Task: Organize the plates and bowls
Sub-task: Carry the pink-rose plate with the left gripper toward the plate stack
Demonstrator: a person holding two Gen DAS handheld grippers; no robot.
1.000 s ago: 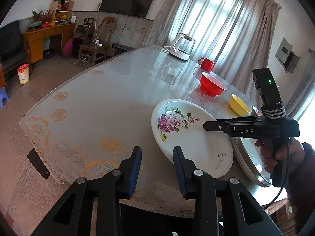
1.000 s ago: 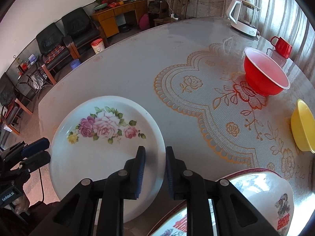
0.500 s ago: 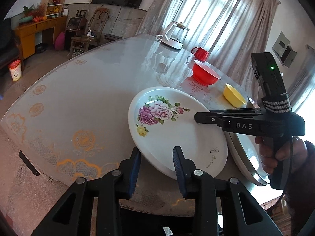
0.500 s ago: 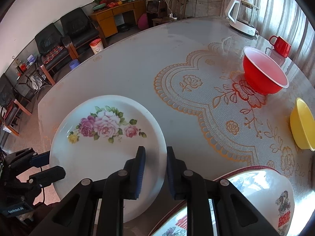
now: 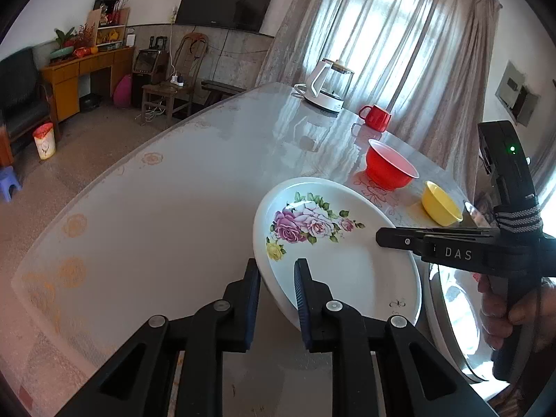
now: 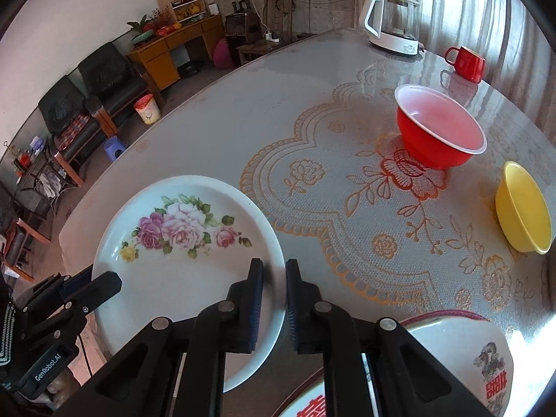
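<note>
Left wrist view – both grippers, left gripper (image 5: 277, 278) and right gripper (image 6: 274, 278), fingers just closing, clamp the floral plate (image 5: 333, 243); next, probably stack it onto the right-hand dish (image 5: 451, 312).

White plate (image 6: 180, 264) bears pink, purple and yellow roses; red bowl (image 6: 439, 130); yellow bowl (image 6: 524, 208); orange-patterned tablecloth (image 6: 312, 180).

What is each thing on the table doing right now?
flowered plate, rim pinched on two sides
left gripper, jaws just closed further, onto the plate's rim
right gripper, shut on the plate's rim
red bowl, upright, empty
yellow bowl, upright, empty
red mug, upright
</note>
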